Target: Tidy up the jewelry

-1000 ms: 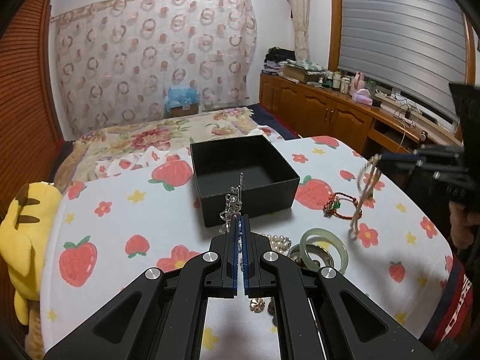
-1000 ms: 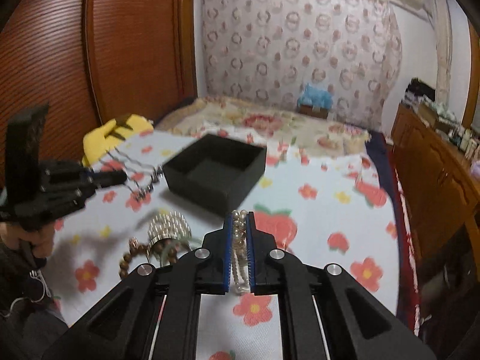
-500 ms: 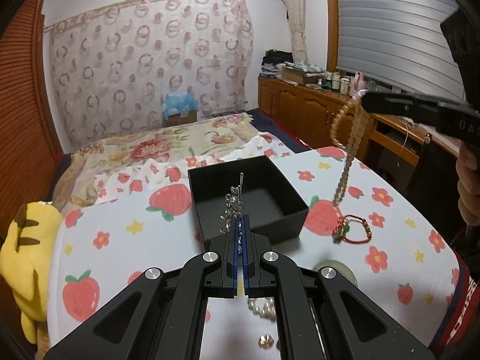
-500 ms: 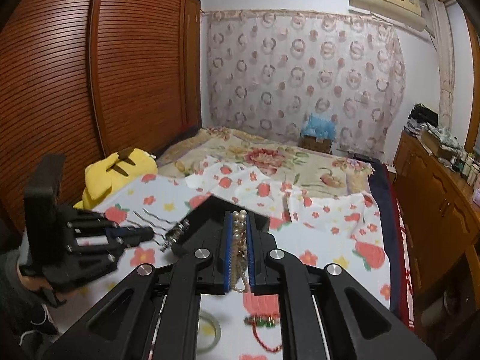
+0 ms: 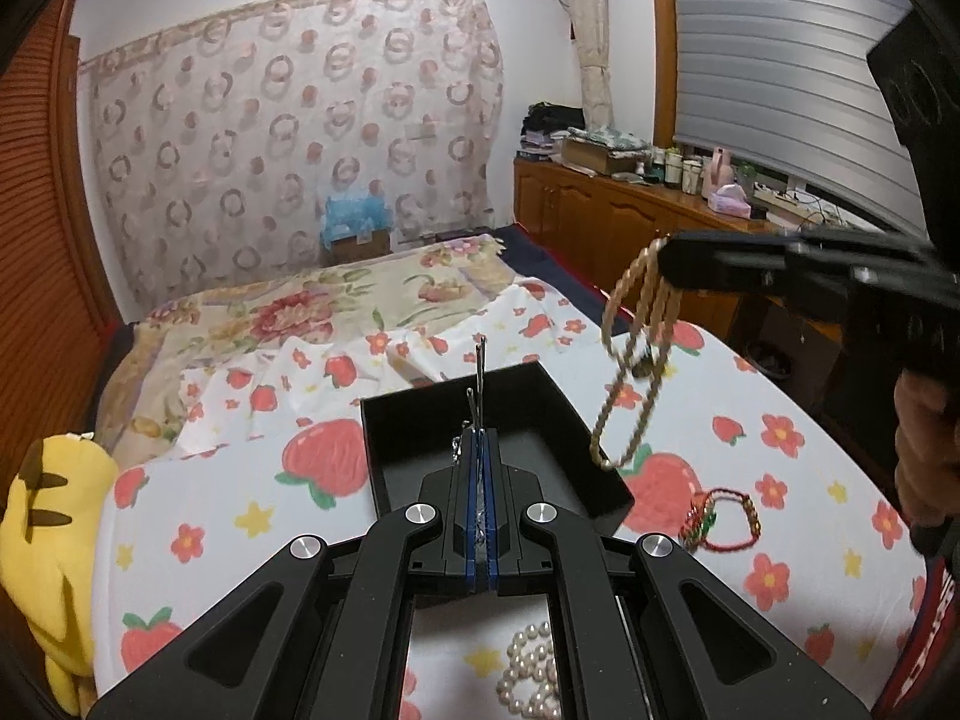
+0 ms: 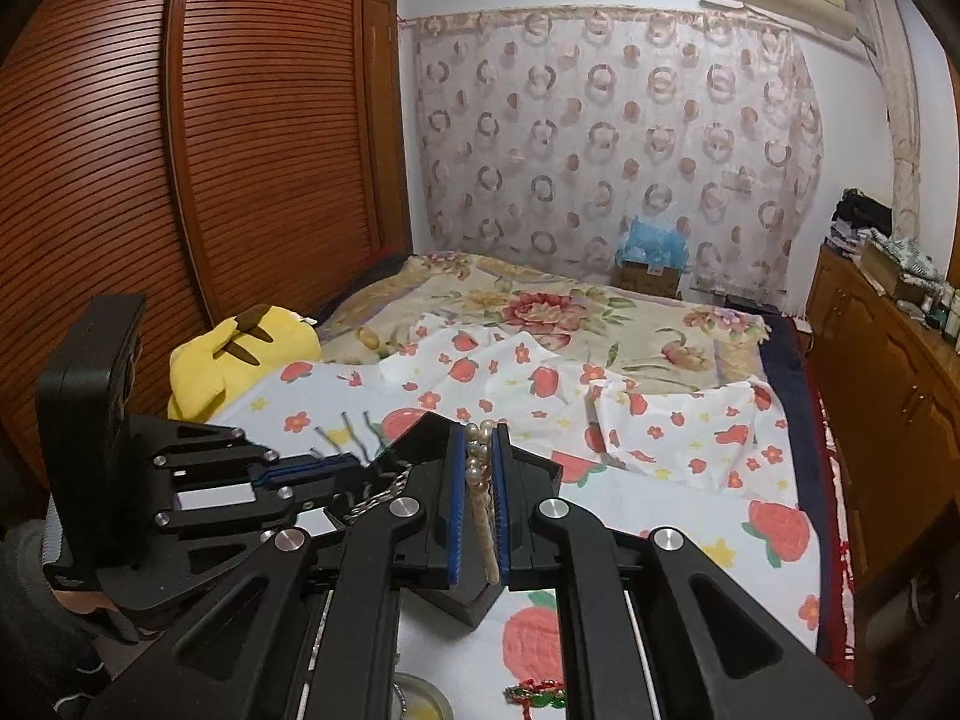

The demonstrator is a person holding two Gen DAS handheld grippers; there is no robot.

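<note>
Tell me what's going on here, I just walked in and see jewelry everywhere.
A person is sorting jewelry into a black box. The left gripper is shut on a silver hairpin piece above the box. The right gripper is shut on a pearl strand dangling beside it. A red bracelet and white pearls lie on the strawberry cloth.

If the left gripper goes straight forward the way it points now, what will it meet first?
Probably the black box. The left gripper, shut on a silver hairpin, hovers at the box's near edge, pointing across its open top. Depth is unclear: if high enough, it may pass over the far wall.
</note>
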